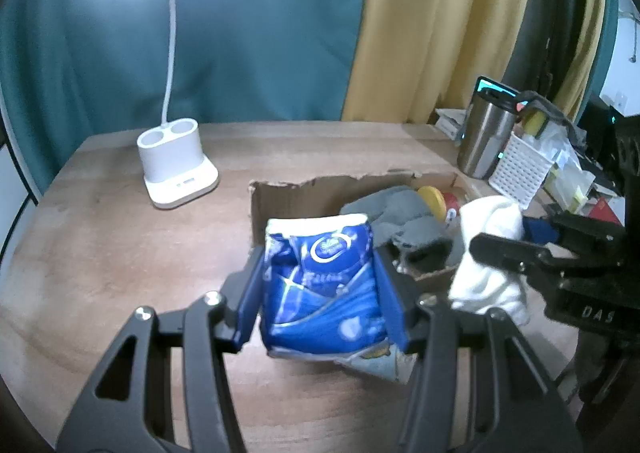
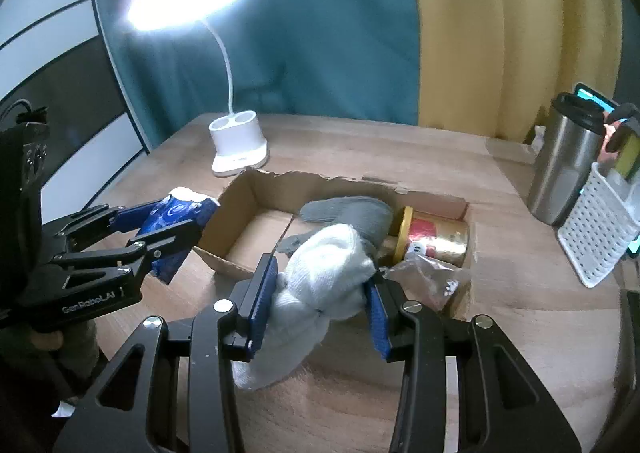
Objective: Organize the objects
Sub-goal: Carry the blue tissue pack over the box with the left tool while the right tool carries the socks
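Two loads ride above the wooden table [image 2: 500, 333]: our left gripper [image 1: 320, 289] pinches a blue packet [image 1: 324, 285], our right gripper [image 2: 320, 293] clamps a white cloth [image 2: 320, 285]. Both sit near the cardboard box [image 2: 248, 193], so we judge this the carrying step. Next, each needs lowering inside before release.

The right gripper [image 2: 320, 293] clamps a white sock [image 2: 320, 273] over the near edge of the cardboard box [image 2: 248, 193]; the left gripper [image 2: 168, 229] grips a blue packet [image 2: 176, 213].

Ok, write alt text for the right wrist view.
The right gripper is shut on a white sock just in front of an open cardboard box holding a grey sock and a gold can. At left, the left gripper holds a blue tissue pack; a lit desk lamp stands behind.
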### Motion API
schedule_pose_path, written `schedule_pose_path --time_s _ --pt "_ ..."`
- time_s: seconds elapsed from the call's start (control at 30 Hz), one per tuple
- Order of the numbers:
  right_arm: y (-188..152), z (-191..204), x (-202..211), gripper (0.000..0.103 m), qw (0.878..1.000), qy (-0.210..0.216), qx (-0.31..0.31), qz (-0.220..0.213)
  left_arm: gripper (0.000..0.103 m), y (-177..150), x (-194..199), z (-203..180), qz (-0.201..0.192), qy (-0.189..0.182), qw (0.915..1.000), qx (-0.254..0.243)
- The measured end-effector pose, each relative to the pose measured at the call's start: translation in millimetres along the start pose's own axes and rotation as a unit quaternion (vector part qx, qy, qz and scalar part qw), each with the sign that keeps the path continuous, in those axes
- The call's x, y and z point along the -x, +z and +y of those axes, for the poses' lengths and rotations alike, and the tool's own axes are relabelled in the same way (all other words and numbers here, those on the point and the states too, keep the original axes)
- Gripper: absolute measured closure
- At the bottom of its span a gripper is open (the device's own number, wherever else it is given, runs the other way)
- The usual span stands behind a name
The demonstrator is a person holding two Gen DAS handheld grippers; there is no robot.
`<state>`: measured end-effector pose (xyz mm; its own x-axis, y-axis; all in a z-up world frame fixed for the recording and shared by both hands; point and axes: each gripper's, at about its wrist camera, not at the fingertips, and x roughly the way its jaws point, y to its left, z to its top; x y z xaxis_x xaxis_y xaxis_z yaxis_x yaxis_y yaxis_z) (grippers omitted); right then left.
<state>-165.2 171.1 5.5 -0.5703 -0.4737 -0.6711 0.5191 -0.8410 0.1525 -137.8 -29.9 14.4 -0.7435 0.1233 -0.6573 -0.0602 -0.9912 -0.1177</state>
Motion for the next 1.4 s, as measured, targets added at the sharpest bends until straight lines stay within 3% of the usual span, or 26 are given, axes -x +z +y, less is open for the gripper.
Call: schedule_pose_path --time_s 1.03,1.4 --pt "36 -8 -28 0.059 1.0 0.015 0.014 -0.003 0.05 24 -54 10 0.015 -0.008 0.9998 0.012" --pt "40 -10 -33 0.059 1.0 0.018 0.015 -0.007 0.048 29 -77 16 0.032 0.02 0.999 0.025"
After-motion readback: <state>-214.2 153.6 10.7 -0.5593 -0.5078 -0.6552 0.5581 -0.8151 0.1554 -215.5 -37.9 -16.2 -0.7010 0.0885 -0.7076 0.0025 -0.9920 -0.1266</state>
